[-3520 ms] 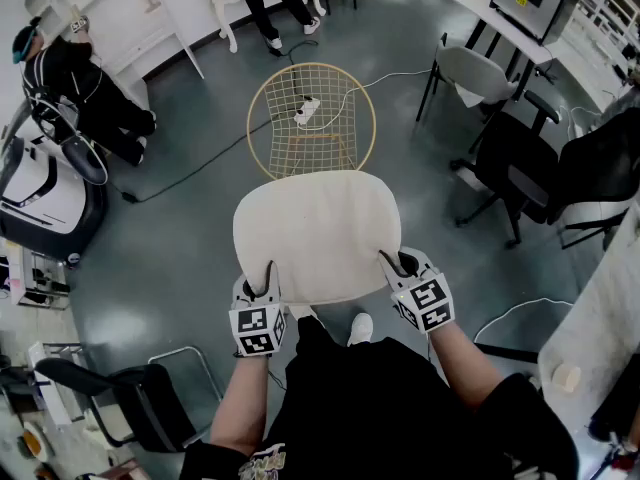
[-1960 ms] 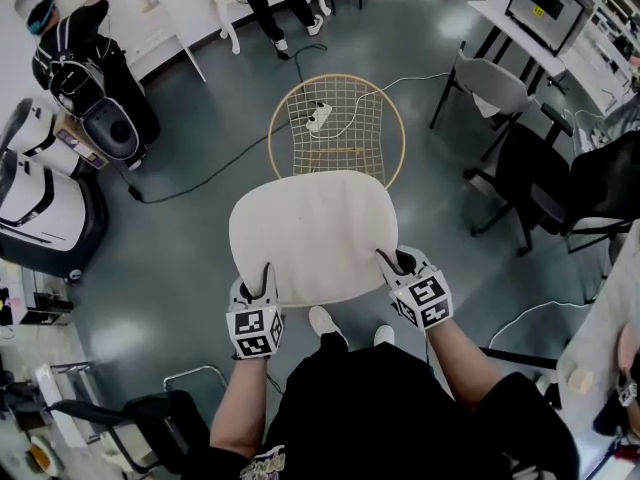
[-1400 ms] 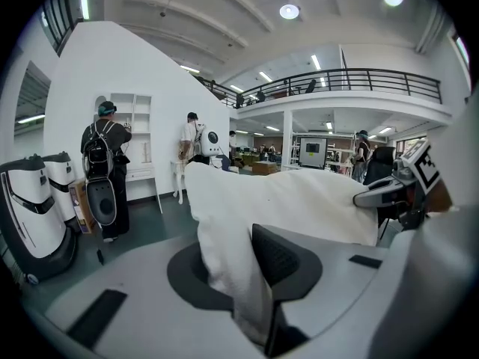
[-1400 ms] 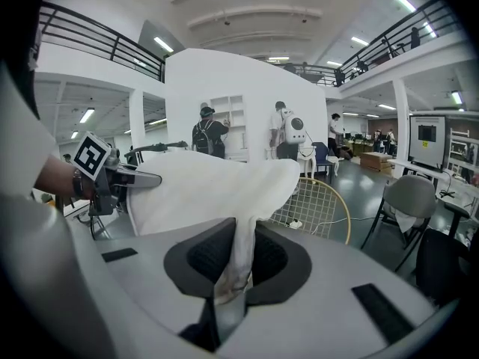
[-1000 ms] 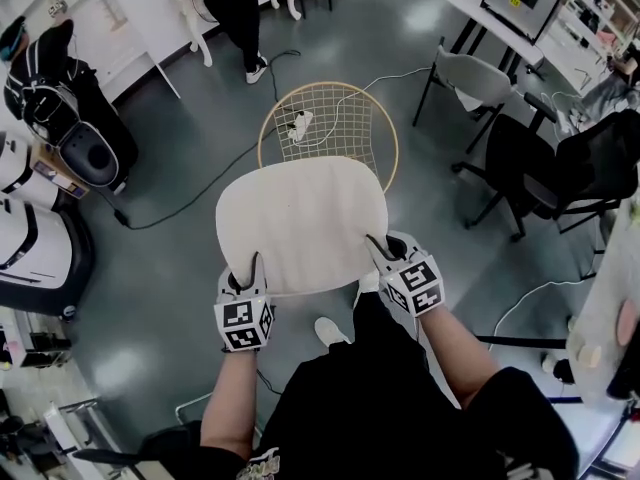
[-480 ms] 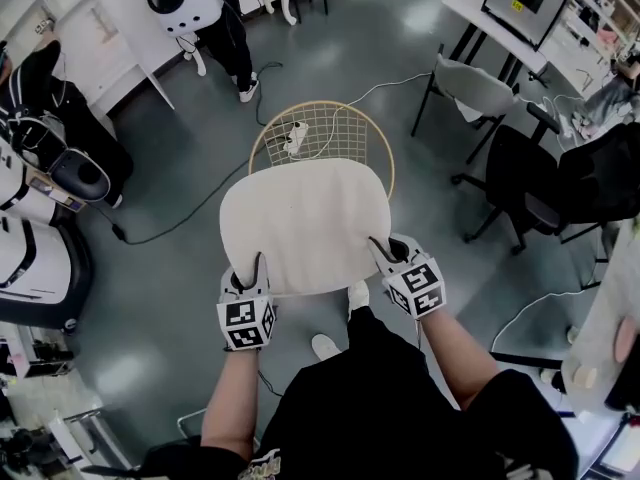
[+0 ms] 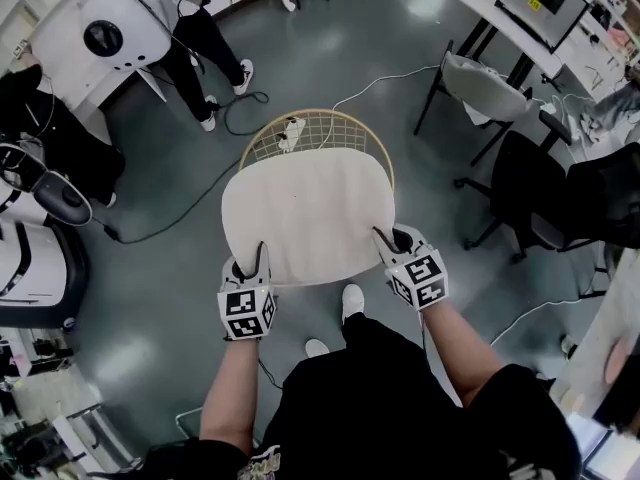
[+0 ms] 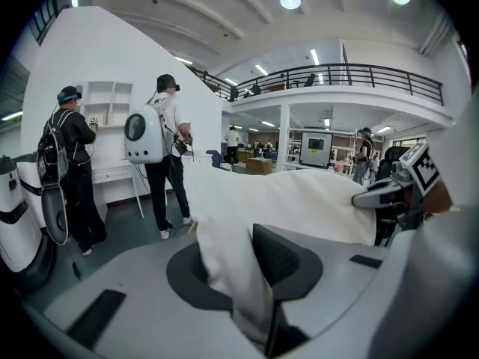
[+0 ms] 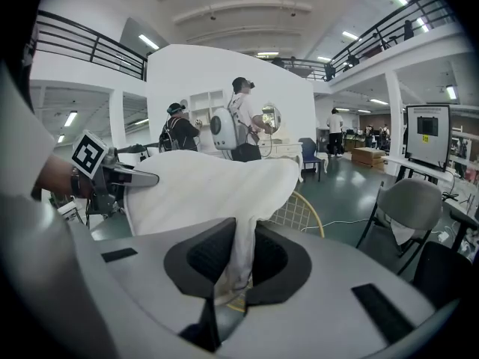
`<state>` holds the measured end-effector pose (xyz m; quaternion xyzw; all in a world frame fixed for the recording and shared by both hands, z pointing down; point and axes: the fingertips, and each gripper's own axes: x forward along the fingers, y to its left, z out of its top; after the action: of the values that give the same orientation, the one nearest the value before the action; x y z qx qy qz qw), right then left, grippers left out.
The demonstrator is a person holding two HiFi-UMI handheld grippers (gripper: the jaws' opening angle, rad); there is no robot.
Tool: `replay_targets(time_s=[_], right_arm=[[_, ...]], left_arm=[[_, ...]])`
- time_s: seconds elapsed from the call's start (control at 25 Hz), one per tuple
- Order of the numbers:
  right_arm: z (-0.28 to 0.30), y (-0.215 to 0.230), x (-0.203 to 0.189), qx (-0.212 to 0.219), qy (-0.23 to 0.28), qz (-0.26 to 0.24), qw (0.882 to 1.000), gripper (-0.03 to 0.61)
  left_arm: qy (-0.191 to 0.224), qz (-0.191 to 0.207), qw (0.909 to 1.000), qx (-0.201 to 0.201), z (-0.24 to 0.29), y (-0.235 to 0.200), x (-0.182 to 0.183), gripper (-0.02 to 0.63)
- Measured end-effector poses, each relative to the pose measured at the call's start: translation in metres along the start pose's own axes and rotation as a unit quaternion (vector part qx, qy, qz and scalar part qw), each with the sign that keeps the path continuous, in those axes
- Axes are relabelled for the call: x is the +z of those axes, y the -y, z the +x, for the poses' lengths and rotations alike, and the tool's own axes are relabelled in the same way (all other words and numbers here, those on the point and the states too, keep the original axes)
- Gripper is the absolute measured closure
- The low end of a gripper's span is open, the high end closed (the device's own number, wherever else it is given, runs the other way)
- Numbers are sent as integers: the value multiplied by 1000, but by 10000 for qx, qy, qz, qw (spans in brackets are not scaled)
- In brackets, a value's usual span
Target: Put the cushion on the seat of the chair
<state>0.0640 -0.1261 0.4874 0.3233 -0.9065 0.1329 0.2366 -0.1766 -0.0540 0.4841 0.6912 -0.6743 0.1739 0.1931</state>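
Cream cushion (image 7: pixel 305 213) over chair (image 7: pixel 312 133), corners in left tool (image 7: pixel 250 265), right tool (image 7: pixel 393 240)

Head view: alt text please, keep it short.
Seen from above, a person holds a flat cream cushion by its near edge, the left gripper and right gripper each shut on a corner. It hides most of a round gold wire chair beyond it.

Bright, even overhead lighting glares off the glossy floor (image 7: pixel 330 53); fisheye distortion bends every edge.
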Motion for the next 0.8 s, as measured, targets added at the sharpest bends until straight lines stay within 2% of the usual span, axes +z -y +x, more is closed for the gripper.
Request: replay_targets(time_s=[0.48,0.8], right_arm=[[59,78,-7,61,-173,174,9997,526],[91,103,-32,47,-285,240,9993,525]], left_arm=[[-296,-59,9995,18,94,7,11,515],[-489,-34,9988,-20,139,6,-10,511]])
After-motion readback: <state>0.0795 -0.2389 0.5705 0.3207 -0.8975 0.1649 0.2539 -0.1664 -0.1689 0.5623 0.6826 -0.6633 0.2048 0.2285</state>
